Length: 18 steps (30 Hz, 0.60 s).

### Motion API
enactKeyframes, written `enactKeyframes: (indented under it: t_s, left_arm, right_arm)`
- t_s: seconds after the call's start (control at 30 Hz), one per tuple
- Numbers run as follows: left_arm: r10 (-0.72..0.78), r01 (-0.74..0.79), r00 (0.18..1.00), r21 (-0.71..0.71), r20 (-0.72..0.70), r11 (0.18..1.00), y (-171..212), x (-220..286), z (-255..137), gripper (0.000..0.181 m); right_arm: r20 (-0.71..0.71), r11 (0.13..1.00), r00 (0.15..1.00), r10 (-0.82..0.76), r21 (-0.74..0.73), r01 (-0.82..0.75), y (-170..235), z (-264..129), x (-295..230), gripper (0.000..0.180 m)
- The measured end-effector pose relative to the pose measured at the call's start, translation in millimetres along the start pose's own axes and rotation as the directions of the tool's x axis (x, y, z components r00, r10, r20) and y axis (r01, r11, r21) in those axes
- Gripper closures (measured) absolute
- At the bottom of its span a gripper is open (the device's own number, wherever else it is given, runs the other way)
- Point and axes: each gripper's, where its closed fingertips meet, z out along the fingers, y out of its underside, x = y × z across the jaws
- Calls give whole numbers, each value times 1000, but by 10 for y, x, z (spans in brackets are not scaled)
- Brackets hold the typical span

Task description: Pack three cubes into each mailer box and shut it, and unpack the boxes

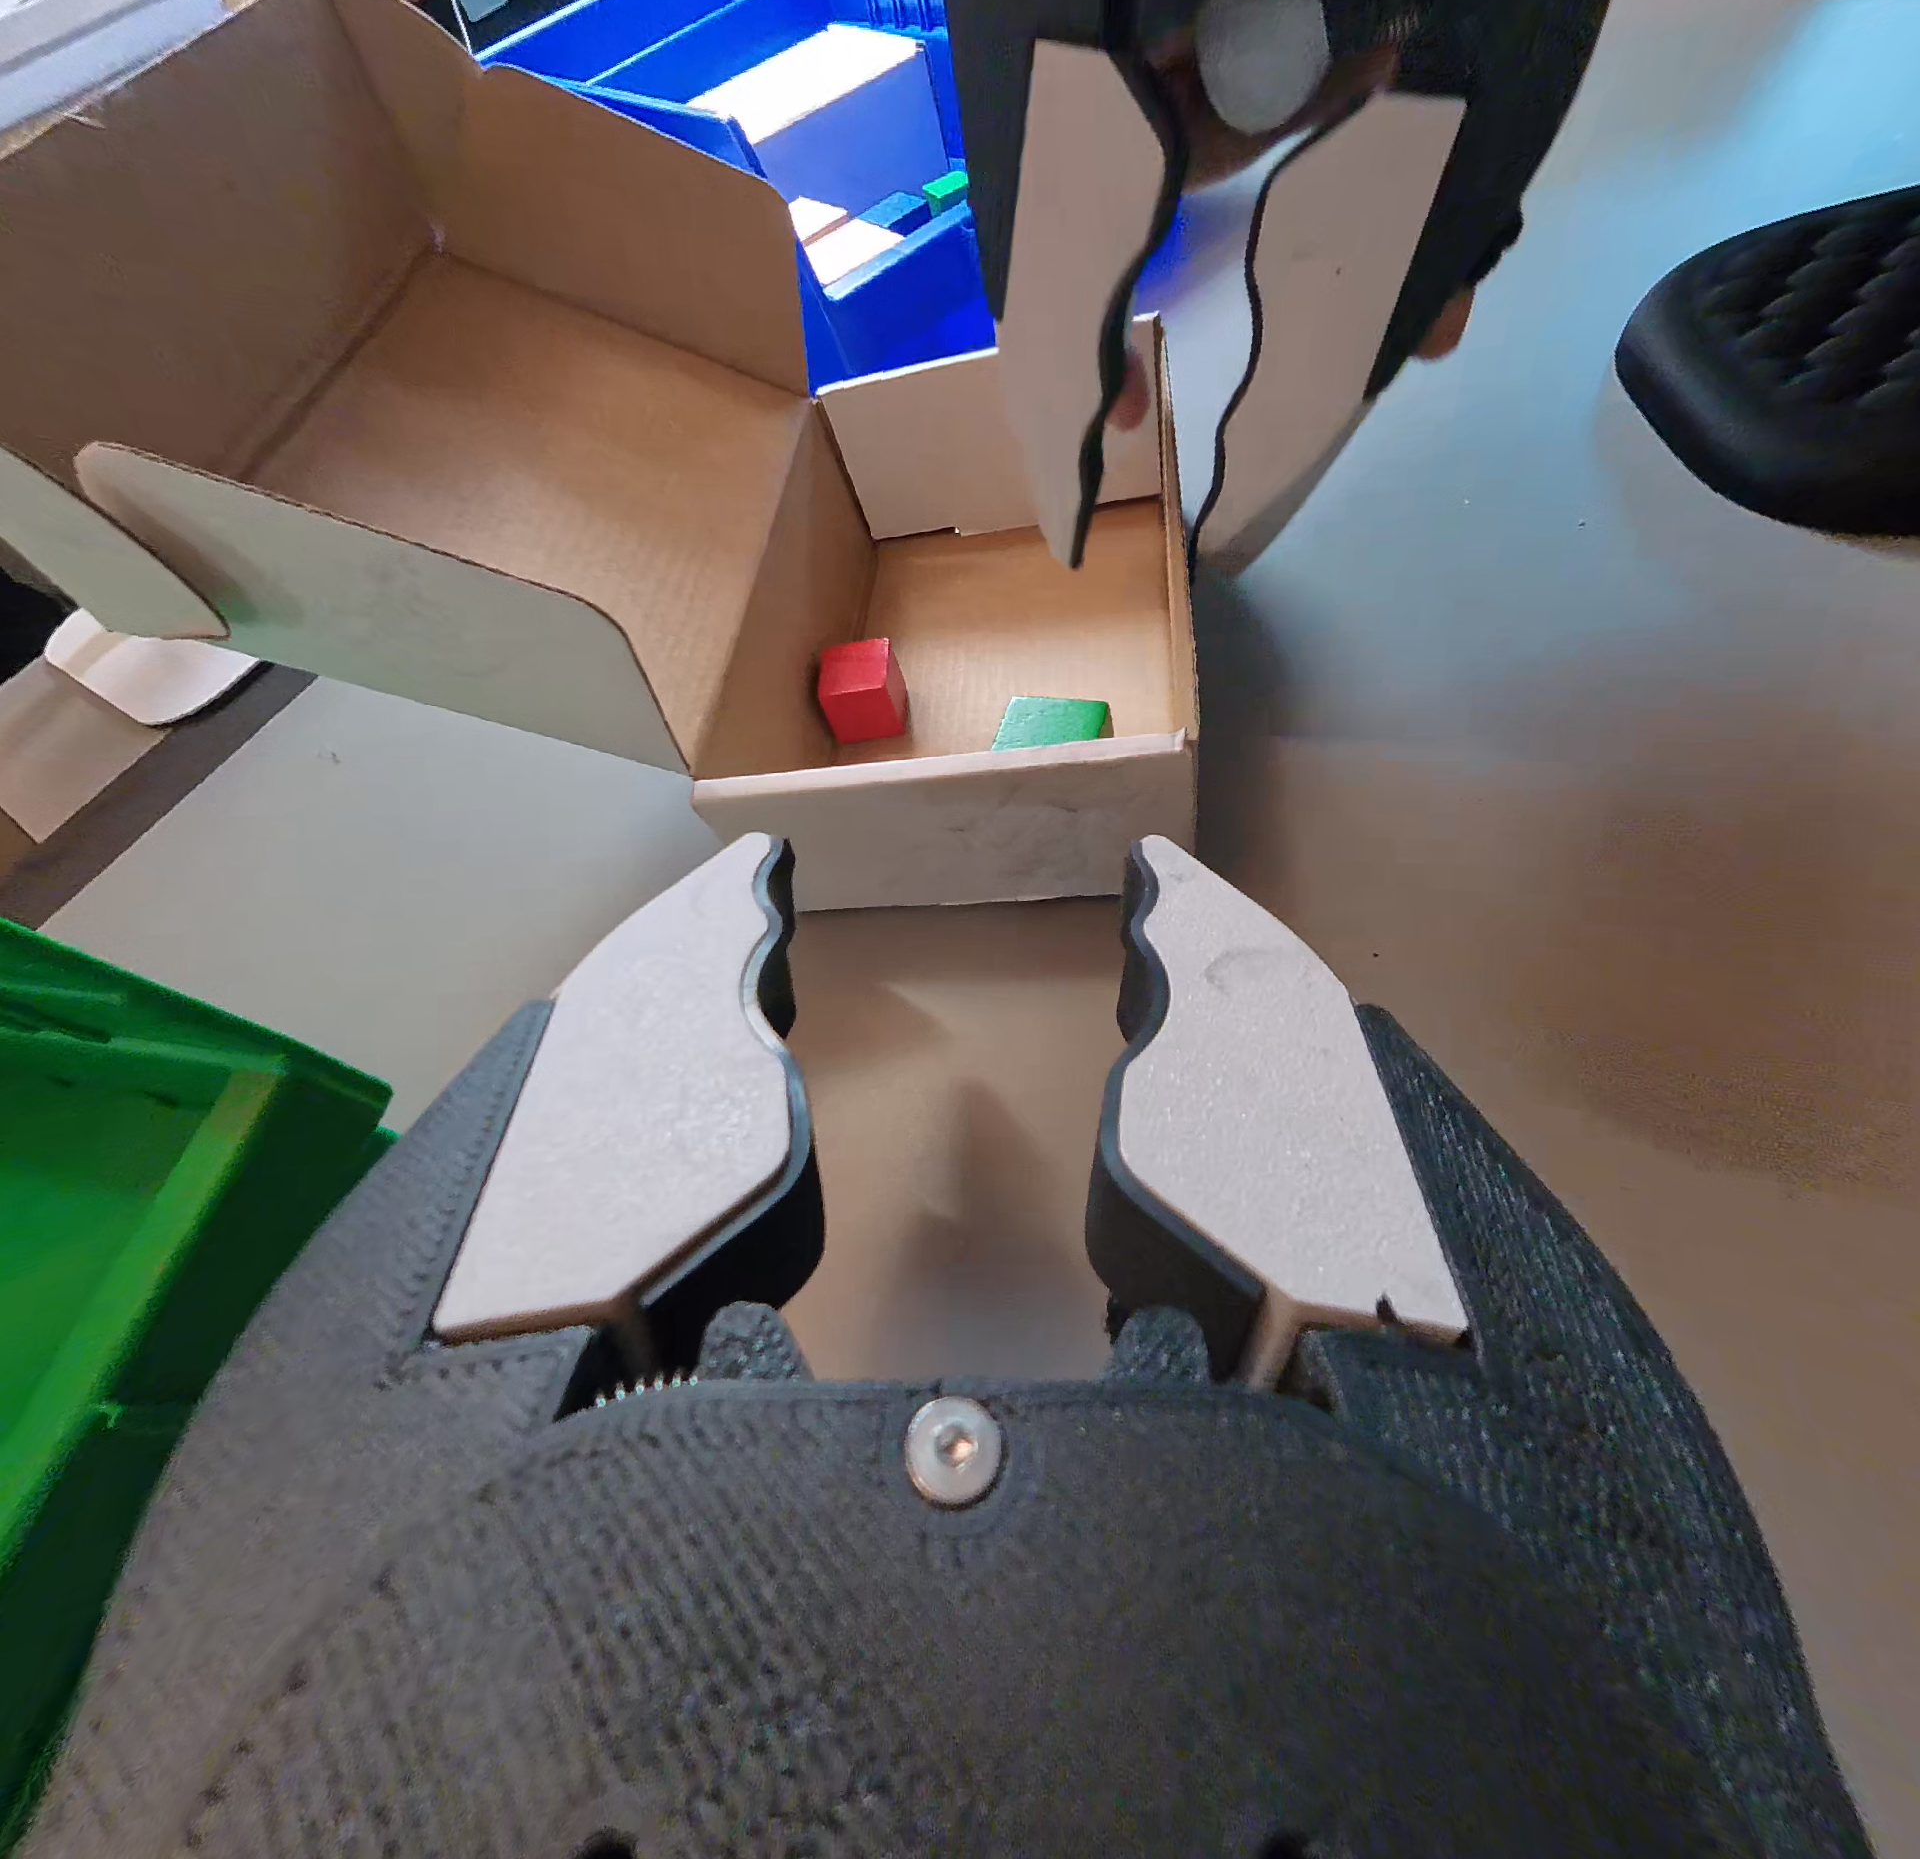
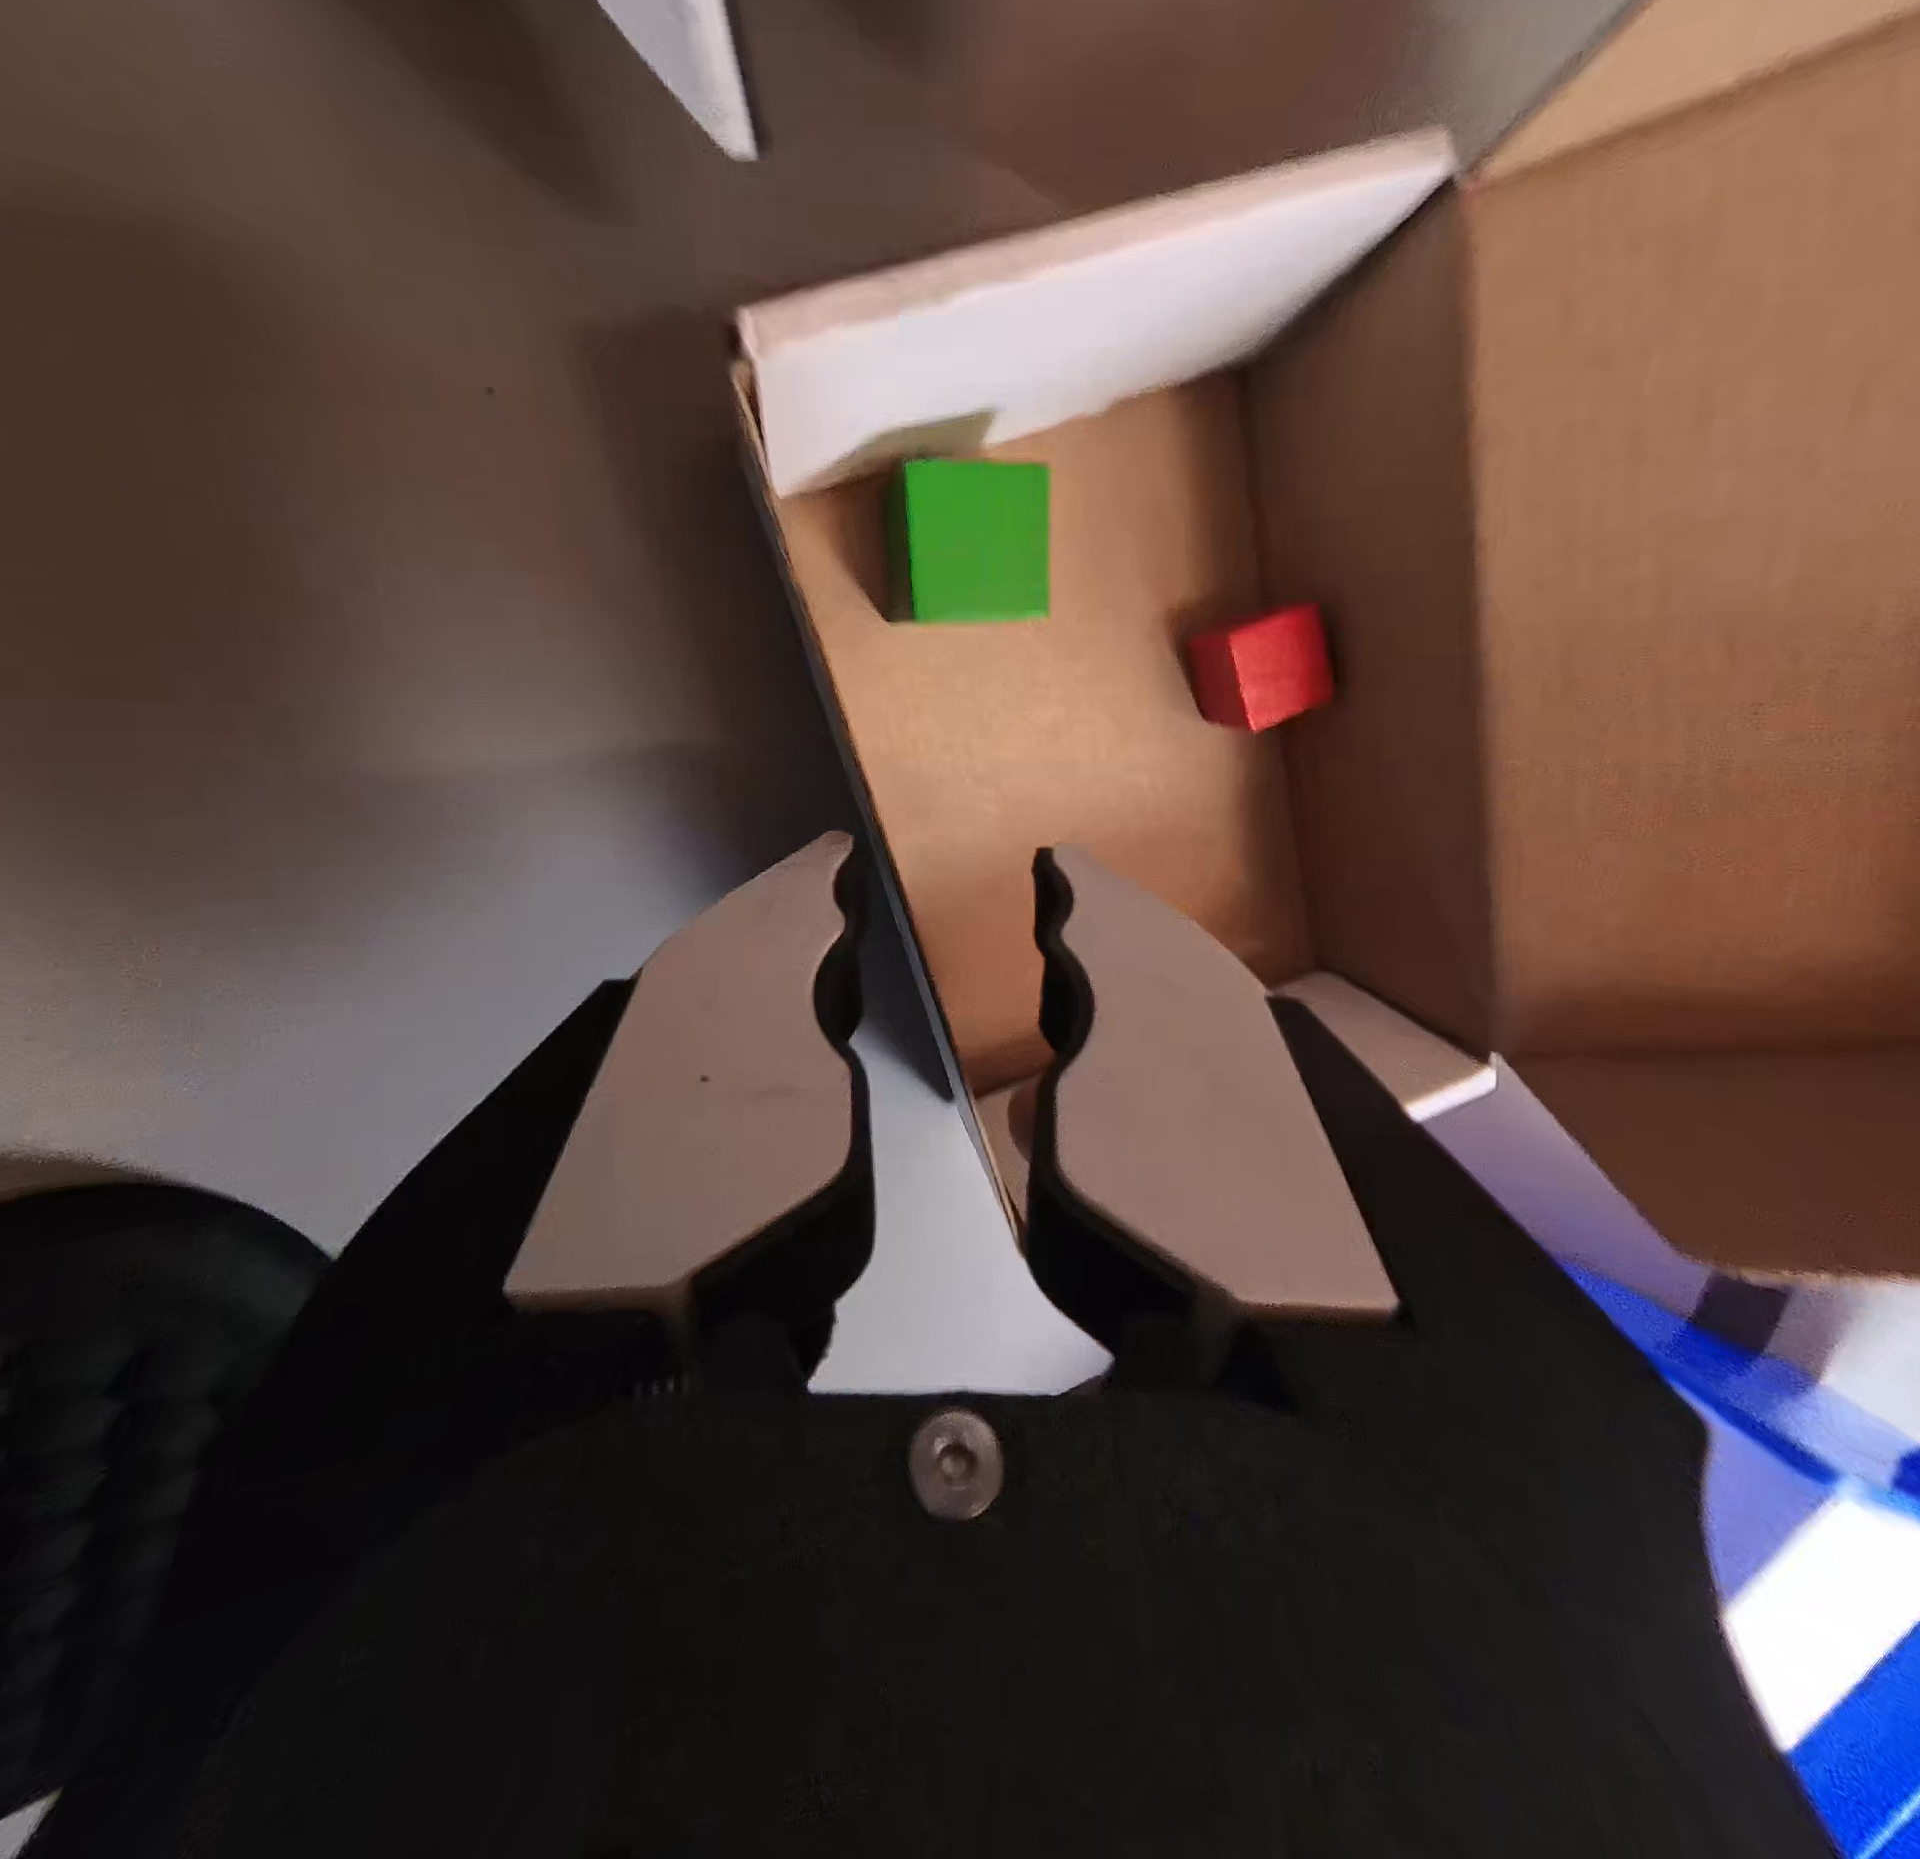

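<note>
An open white mailer box (image 1: 935, 833) with a brown inside stands on the table, its lid (image 1: 468, 355) folded back to the left. A red cube (image 1: 860, 689) and a green cube (image 1: 1049, 723) lie on its floor. My left gripper (image 1: 956, 864) is open and empty, just in front of the box's near wall. My right gripper (image 1: 1153, 521) hangs open over the far right corner. In the right wrist view my right gripper (image 2: 943, 853) is open and empty, one finger on each side of the box's side wall (image 2: 831, 687). The green cube (image 2: 971, 542) and red cube (image 2: 1262, 666) lie beyond it.
A blue bin (image 1: 831, 95) holding white boxes and small cubes stands behind the box; it also shows in the right wrist view (image 2: 1818, 1497). A green crate (image 1: 125, 1186) is at my near left. A black chair seat (image 1: 1787, 355) is at the right, off the table. The left gripper's tips are roughly 11 centimetres from the right gripper's.
</note>
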Motion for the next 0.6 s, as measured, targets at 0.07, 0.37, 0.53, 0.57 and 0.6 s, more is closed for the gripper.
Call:
enactKeyframes:
  t_s: [0.07, 0.37, 0.53, 0.57, 0.6]
  left_arm:
    - [-4, 4, 1000, 3, 3, 1000, -4, -15, -6, 121]
    - [-3, 3, 1000, 6, 6, 1000, -10, -37, -17, 121]
    - [-5, 5, 1000, 11, 5, 1000, -20, -41, -27, 121]
    - [-3, 3, 1000, 12, 3, 1000, -23, -34, -27, 121]
    - [-1, 1, 1000, 12, 2, 1000, -25, -27, -27, 120]
  right_arm:
    - [4, 1000, 1000, -23, -2, 23, -78, 48, -23, 159]
    - [-35, 992, 991, -126, 10, 126, -337, 153, -3, 172]
    - [-43, 978, 977, -209, 4, 210, -387, 158, -85, 173]
    - [-45, 974, 974, -224, 1, 224, -391, 155, -101, 173]
    - [-46, 972, 971, -234, 0, 235, -396, 151, -117, 173]
